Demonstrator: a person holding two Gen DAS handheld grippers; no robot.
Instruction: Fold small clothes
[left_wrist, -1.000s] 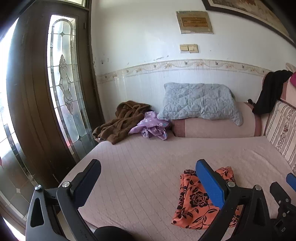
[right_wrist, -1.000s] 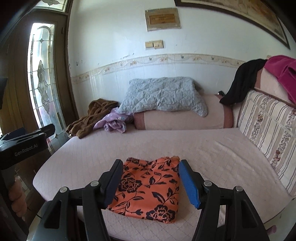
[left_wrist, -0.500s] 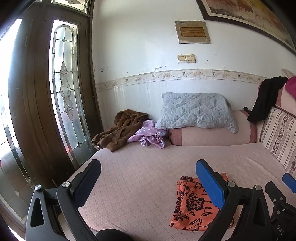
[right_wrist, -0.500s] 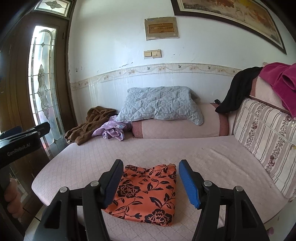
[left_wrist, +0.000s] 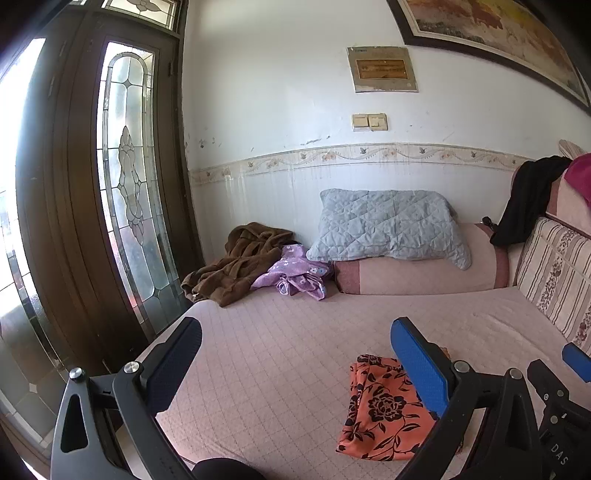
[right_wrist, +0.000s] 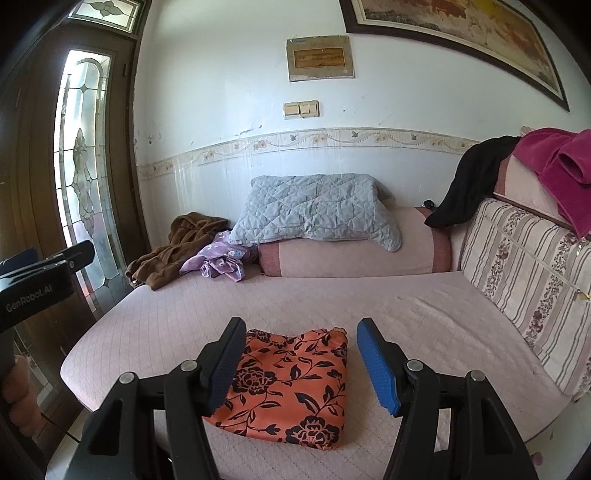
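Observation:
An orange cloth with black flowers (right_wrist: 291, 384) lies folded flat near the front edge of the pink daybed (right_wrist: 406, 306). My right gripper (right_wrist: 299, 330) hovers above and in front of it, open and empty. In the left wrist view the same orange cloth (left_wrist: 380, 406) sits low on the right, partly behind one blue finger. My left gripper (left_wrist: 295, 328) stands wide open over bare mattress, left of the cloth, holding nothing. A crumpled purple garment (left_wrist: 295, 275) and a brown garment (left_wrist: 236, 266) lie at the far left corner of the bed.
A grey quilted pillow (right_wrist: 314, 212) rests on a pink bolster (right_wrist: 354, 258) against the wall. Striped cushions (right_wrist: 524, 273) line the right side, with black and magenta clothes (right_wrist: 561, 166) draped over them. A glass-panelled wooden door (left_wrist: 122, 192) stands left of the bed.
Both grippers drew back and rose a little, so the orange cloth sits lower in each view. Both stay open and nothing was picked up.

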